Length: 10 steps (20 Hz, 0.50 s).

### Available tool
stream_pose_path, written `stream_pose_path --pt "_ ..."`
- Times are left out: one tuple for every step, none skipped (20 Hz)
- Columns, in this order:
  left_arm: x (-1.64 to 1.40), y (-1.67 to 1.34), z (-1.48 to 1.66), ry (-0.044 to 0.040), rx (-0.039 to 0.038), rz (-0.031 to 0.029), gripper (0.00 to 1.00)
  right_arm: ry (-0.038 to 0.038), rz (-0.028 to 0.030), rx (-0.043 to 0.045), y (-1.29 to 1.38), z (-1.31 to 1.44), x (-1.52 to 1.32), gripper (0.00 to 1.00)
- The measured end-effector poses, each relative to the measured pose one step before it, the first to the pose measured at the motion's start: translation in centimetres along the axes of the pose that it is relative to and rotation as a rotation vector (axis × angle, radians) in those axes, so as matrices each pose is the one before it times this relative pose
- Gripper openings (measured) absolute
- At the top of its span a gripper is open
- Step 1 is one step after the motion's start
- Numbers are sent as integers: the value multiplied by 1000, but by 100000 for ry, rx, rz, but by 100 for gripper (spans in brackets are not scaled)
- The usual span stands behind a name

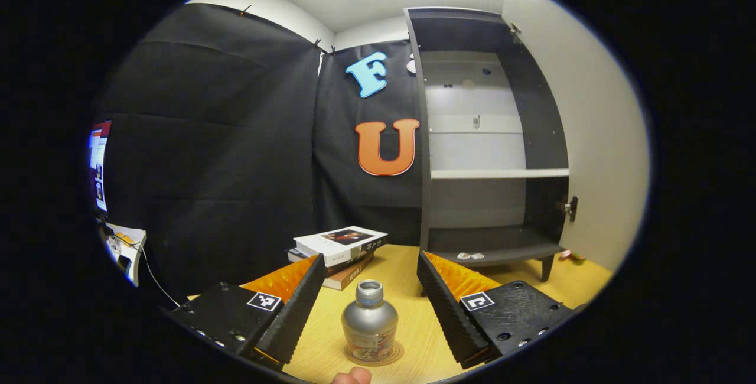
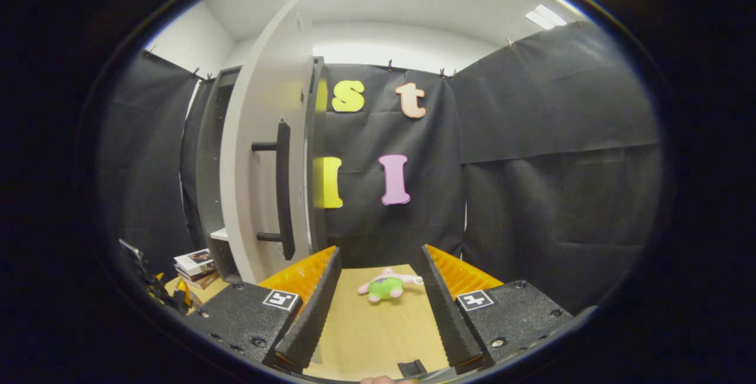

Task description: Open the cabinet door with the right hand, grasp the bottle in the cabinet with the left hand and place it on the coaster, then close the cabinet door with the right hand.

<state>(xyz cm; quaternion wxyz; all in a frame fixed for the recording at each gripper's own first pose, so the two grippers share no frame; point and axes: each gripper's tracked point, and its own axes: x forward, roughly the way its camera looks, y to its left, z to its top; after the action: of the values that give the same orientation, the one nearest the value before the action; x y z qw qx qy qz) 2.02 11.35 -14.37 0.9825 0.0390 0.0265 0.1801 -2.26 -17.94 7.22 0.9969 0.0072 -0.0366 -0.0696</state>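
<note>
On coaster [image 1: 374, 355], bottle [image 1: 370, 325], label seemingly unreadable

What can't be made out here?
- Coaster design, left gripper view: the bottle standing on it covers most of it.
- Cabinet interior, right gripper view: the open door blocks it.
- Small white item on the cabinet floor, left gripper view: too small to identify.
</note>
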Motion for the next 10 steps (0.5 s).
stream_pose_path --pt "-153 -239 1634 -220 491 -2090 94 969 1256 -405 94 -365 450 83" --pt "-246 -410 1301 1383 211 -2666 94 596 509 -372 28 -295 565 83" --pt "-268 -594 1169 1209 -239 -2902 94 91 195 -441 -172 -155 395 83" --pt "-254 -315 1095 1170 5 -2391 94 -458 -85 -205 -190 48 553 83" --pt "-1340 -654 2407 322 366 -1898 94 -516 257 101 58 153 515 84" --pt "-385 -280 1307 -538 489 -1769 94 -336 873 632 273 63 599 84" --pt "-292 -256 1054 -765 268 -1467 94 138 1260 1094 300 62 437 83" --pt "-256 -353 1192 -1723 344 -1514 94 224 1688 1362 370 47 472 83" --pt "-296 -448 910 -681 355 -1300 94 -145 1723 1238 285 221 492 84" --pt "-418 -344 419 445 295 -1350 94 -40 932 1081 349 209 354 84"
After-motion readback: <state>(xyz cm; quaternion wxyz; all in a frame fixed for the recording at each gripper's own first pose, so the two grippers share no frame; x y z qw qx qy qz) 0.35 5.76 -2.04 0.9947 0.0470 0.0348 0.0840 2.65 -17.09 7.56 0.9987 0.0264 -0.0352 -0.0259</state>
